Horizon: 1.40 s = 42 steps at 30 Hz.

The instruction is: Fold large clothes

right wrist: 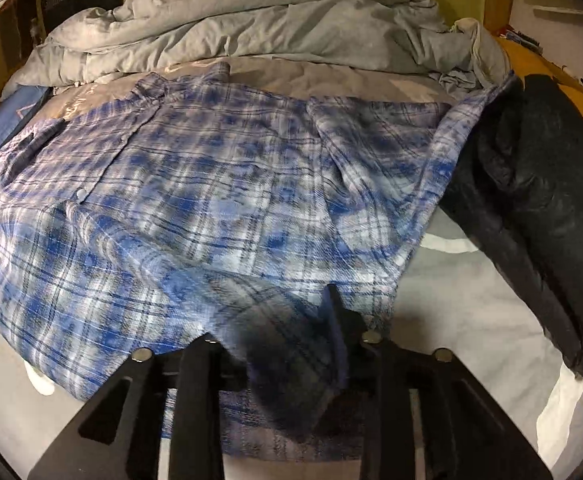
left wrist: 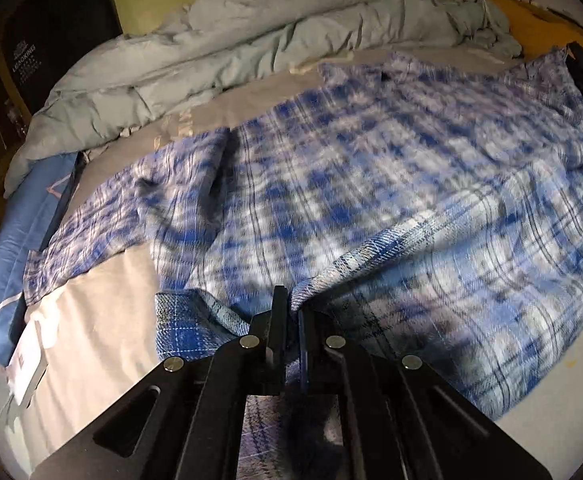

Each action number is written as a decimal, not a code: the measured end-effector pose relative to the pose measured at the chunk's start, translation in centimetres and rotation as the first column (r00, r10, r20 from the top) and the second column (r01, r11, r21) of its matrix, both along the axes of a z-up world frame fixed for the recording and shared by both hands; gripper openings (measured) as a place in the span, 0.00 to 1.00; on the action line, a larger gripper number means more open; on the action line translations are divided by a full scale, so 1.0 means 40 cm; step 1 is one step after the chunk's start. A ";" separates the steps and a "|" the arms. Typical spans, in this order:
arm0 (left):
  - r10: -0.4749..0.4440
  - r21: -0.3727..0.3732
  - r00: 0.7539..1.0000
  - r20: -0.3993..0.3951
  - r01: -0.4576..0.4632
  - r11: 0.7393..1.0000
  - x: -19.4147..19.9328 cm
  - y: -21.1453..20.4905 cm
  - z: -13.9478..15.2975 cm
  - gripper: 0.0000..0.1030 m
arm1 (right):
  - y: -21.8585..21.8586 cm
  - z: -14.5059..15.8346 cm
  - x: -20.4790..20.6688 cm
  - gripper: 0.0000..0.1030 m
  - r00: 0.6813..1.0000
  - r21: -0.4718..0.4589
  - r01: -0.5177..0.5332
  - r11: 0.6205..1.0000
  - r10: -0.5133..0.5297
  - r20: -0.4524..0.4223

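Left gripper [left wrist: 289, 312] is clamped on a bunched hem edge of the blue plaid shirt [left wrist: 351, 184], jaws nearly together with cloth pinched between them. Right gripper [right wrist: 275, 320] has its jaws parted; shirt fabric drapes in the gap and over the left finger, the right finger [right wrist: 337, 312] stands clear above the cloth, and no pinch is visible. Shirt lies spread on the bed [right wrist: 471, 320], reaching away from both grippers toward the rumpled grey duvet [right wrist: 251, 20] at the far end. Long axis runs from the near hem to the collar [right wrist: 215, 70] at the far side, collar end pointing at the duvet, buttons facing up. Left view shows one sleeve [left wrist: 103, 216] lying out to the left over a pale sheet, plus a white tag [left wrist: 25, 368] near the bed's left edge and a blue mattress side [left wrist: 15, 216]. Right view alone shows the other sleeve [right wrist: 451, 148] running along a black padded garment [right wrist: 539, 200] on the right side of the bed, touching its edge. Both views are motion-blurred.
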<state>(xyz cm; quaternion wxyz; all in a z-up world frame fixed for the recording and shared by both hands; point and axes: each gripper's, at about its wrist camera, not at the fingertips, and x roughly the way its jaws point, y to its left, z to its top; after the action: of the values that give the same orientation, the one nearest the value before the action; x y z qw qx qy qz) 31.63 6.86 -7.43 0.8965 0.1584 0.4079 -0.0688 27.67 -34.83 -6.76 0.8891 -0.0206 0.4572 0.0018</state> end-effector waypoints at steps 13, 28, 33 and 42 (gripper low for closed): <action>0.018 -0.127 0.988 0.155 0.001 0.992 -0.072 0.072 0.086 0.95 | -0.123 0.075 -0.094 0.85 0.995 0.145 0.044 0.988 -0.057 0.087; 0.047 -0.284 0.997 -0.057 -0.062 0.957 -0.131 0.178 0.012 0.95 | -0.062 -0.012 -0.058 0.06 0.996 -0.034 -0.013 0.999 0.015 0.083; 0.083 -0.396 0.996 -0.038 -0.091 0.914 -0.128 0.225 0.014 0.19 | -0.101 0.048 -0.108 0.03 0.986 0.057 0.075 0.996 -0.083 0.147; 0.138 -0.431 0.988 0.074 -0.093 0.898 -0.091 0.238 0.101 0.11 | -0.106 0.058 -0.128 0.03 0.980 0.086 0.144 0.986 -0.154 0.122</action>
<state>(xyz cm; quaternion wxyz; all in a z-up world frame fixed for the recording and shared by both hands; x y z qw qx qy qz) 28.00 16.40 -3.39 0.9318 -0.0623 0.3450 -0.0944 22.54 -39.08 -4.44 0.9145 0.0477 0.3989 -0.0488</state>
